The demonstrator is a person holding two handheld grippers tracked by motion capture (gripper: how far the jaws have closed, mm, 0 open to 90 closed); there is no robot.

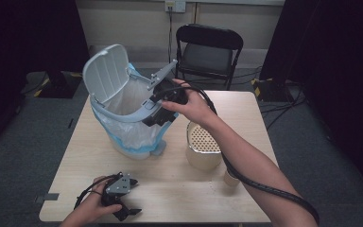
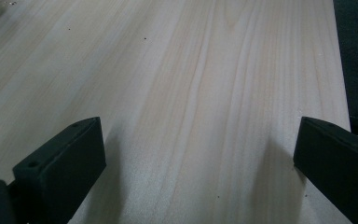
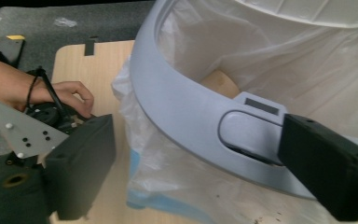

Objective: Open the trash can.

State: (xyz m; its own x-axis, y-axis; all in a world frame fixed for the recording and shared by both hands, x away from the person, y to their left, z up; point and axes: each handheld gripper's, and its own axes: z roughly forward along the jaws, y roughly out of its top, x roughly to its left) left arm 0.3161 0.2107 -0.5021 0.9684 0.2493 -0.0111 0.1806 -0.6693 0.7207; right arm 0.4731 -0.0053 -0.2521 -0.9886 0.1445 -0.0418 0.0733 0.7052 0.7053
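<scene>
Two grippers open | we hold the right gripper [image 3: 196, 158] wide at the bin [image 1: 123, 118] rim, a brown item [image 3: 220, 84] beyond its jaws already in the liner | left gripper [image 2: 200, 154] rests idle on the table [image 2: 191, 70] | strainer [image 1: 203, 144] beside our right forearm maybe next

Bin [image 1: 123, 118]: bottom hidden behind its rim and liner in the high view. Tan object [image 3: 220, 83] inside, mostly covered by the rim in the right gripper view; kind cannot be told. Paper cup [image 1: 230, 178], lower right, half hidden behind the forearm. Right tongs [image 1: 158, 113]: tips blocked by their own body.
</scene>
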